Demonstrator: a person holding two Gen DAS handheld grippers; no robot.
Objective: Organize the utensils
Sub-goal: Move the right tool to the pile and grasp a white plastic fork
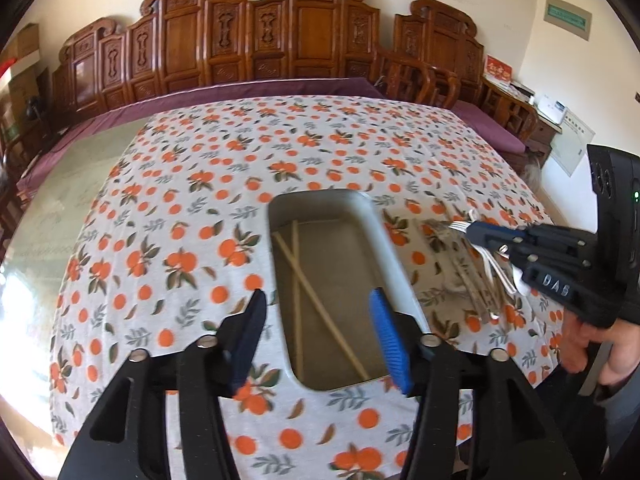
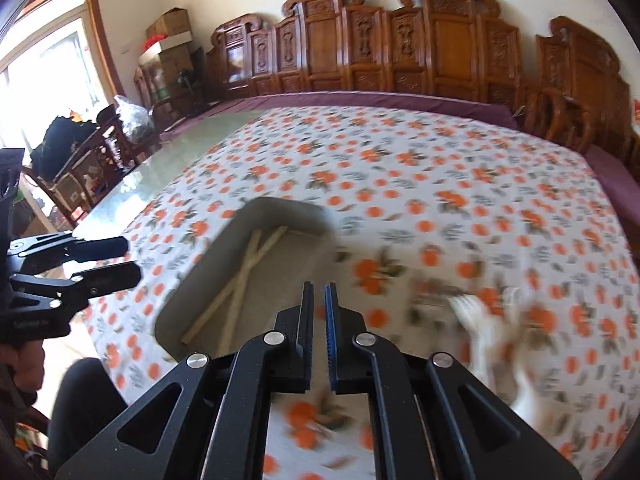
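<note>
A grey rectangular tray lies on the orange-print tablecloth and holds two wooden chopsticks; it also shows in the right wrist view with the chopsticks. My left gripper is open and empty, hovering over the tray's near end. My right gripper is over a pile of metal forks and spoons right of the tray, with a fork's tines sticking out at its tip. In its own view the right gripper has its jaws nearly together; the pile is blurred.
The tablecloth covers a glass-topped table. Carved wooden chairs line the far side. More chairs and boxes stand by the window at the left. My left gripper shows at the left edge of the right wrist view.
</note>
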